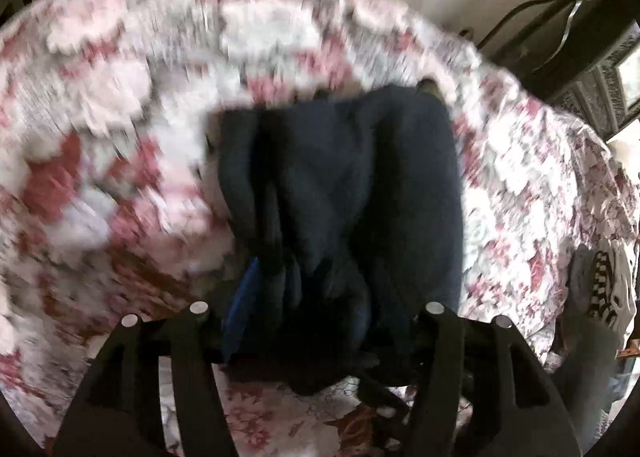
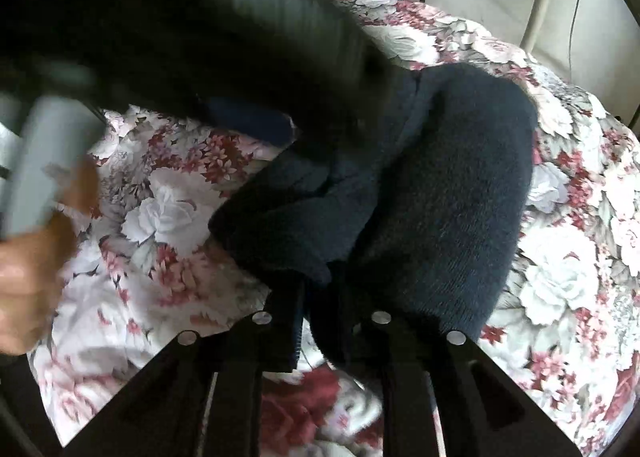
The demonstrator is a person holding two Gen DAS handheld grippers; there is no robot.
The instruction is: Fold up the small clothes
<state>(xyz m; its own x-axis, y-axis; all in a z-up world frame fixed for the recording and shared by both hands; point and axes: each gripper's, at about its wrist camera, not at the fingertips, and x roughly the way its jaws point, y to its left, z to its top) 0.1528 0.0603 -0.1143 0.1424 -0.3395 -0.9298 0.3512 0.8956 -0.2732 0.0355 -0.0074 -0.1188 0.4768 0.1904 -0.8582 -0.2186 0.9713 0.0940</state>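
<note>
A floral bedspread point(image 2: 168, 217) covers the bed; on it, toward the far edge, lies the dark navy knit garment point(image 2: 440, 193), bunched and partly doubled over. The left gripper point(image 1: 320, 321) has its jaws spread with gathered cloth between them; whether it grips is unclear. The right gripper point(image 2: 320, 321) has its jaws nearly together, pinching a ribbed edge. To fold well, I judge both should draw the edge taut and level, then lay it down flat.

A bed covered with a white sheet printed with red and pink flowers point(image 2: 560, 265) carries a dark navy knitted garment point(image 2: 440, 193), which lies crumpled on it.
</note>
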